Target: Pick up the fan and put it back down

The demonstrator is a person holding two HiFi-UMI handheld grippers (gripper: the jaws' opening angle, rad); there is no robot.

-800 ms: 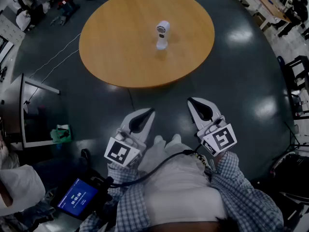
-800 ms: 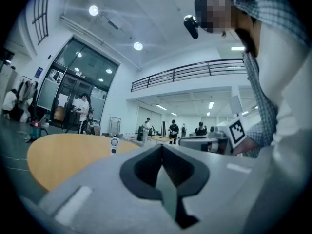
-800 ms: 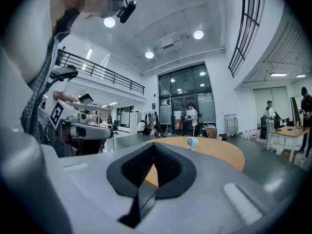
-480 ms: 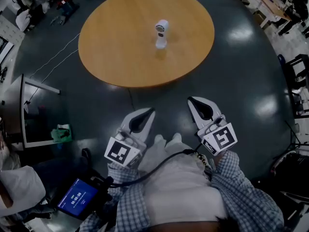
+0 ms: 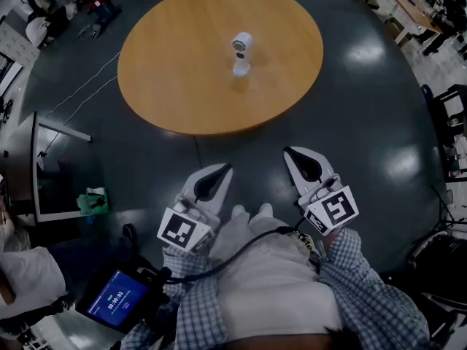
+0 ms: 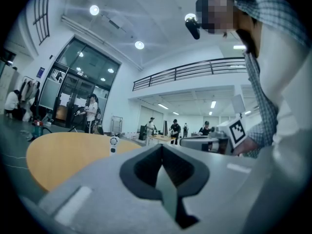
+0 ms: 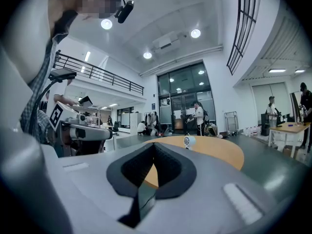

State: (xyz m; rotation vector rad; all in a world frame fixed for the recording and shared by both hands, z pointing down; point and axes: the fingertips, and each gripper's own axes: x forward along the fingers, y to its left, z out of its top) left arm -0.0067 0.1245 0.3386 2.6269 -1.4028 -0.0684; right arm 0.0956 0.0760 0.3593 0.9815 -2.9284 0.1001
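Your left gripper [image 5: 227,168] has its jaws together, tips meeting, with nothing between them; the left gripper view shows only the gap behind the closed tips. Your right gripper [image 5: 287,152] is the same: jaws together, nothing clamped. You hold both level and close in front of your torso, side by side with a gap between them, over the dark glossy floor [image 5: 365,130] and well short of the near edge of the round wooden table [image 5: 175,86]. Each carries its marker cube at the back, the left cube [image 5: 181,229] and the right cube [image 5: 332,210], just ahead of your checked sleeves [image 5: 365,283]. A black cable [image 5: 244,245] runs across your front, from beside the right cube down toward your left sleeve. The white fan [image 5: 241,52] stands upright on its base near the middle of the tabletop, a little right of centre, round head on top, clear of every edge and well apart from both grippers. It stands alone on the wood. In both gripper views the fan shows small above the closed tips, out on the tabletop. At your lower left a device with a lit blue screen [image 5: 117,300] sits near the left sleeve. A green object [image 5: 93,200] lies on the floor beyond it. Thin white cables [image 5: 80,93] trail over the floor past the table's left edge.
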